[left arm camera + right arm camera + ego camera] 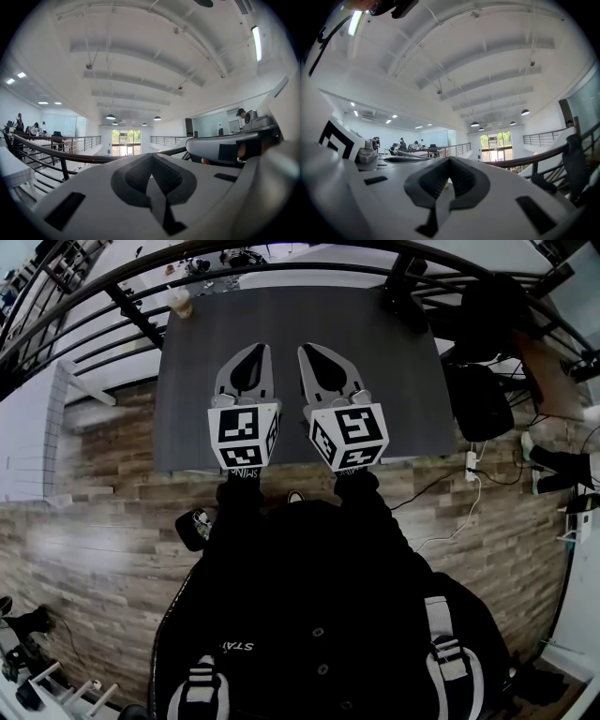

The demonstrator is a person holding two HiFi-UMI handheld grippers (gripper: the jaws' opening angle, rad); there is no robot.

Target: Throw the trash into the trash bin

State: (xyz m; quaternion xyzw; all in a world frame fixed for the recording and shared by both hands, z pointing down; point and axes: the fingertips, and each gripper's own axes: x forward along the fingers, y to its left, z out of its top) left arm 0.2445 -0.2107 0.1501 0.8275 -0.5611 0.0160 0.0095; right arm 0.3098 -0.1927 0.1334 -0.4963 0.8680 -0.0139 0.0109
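While both pairs of jaws sit clenched with nothing between them, the left gripper point(261, 349) and right gripper point(309, 349) hover side by side (marker cubes nearest the person) over a dark table point(394, 381). Trash, a pale cup point(180, 303), stands at its far-left corner, well apart.

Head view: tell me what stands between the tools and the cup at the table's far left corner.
Nothing visible does. Only bare table lies between the cup and the left tool or the right tool, both shut. No trash bin shows in any view.
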